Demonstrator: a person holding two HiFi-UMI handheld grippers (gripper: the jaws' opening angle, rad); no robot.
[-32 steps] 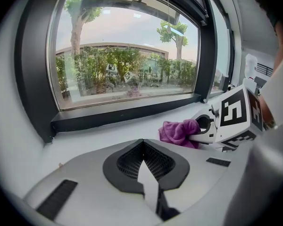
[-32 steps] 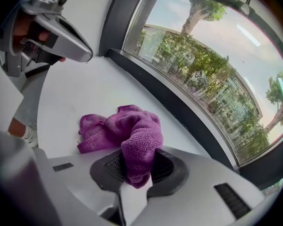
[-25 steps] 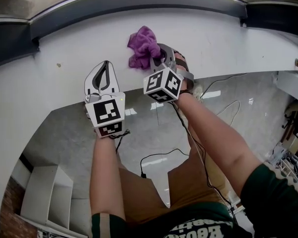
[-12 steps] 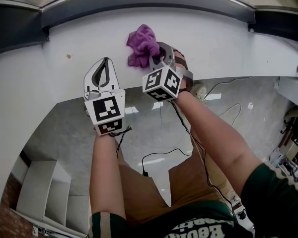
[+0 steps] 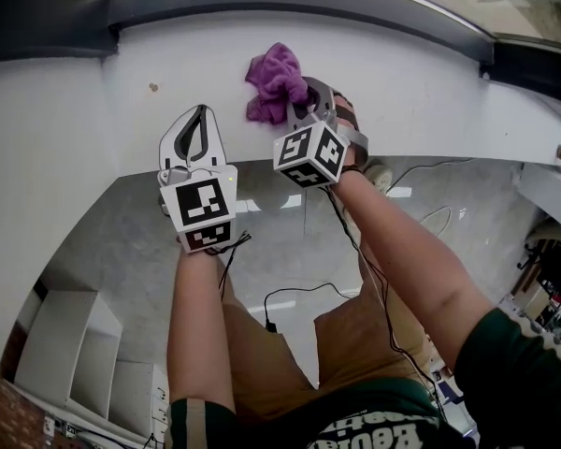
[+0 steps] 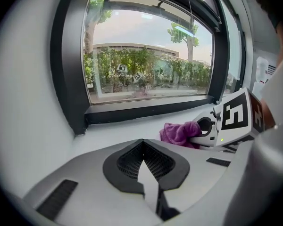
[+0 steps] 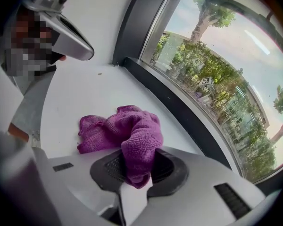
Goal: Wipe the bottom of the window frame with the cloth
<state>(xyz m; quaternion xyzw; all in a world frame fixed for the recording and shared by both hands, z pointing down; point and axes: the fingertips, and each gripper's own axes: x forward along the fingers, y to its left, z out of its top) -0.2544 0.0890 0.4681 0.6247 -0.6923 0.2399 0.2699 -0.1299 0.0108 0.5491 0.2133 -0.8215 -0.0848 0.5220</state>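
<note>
Your right gripper [image 7: 137,175] pinches a fold of the cloth [image 7: 132,131] between its jaws. The rest of the cloth bunches on the sill [image 7: 80,91] just ahead of the tips, short of the frame [image 7: 179,108], the dark rail beyond it. To wipe well, push forward until the bunch presses into the rail's bottom edge. Then drag sideways along it with even downward pressure, gripping firmly so the fold cannot slip out. Your right forearm reaches forward with the gripper tilted down onto the sill. Your left gripper [image 5: 201,120], jaws together and empty, hovers just to its left, tips over the sill.
</note>
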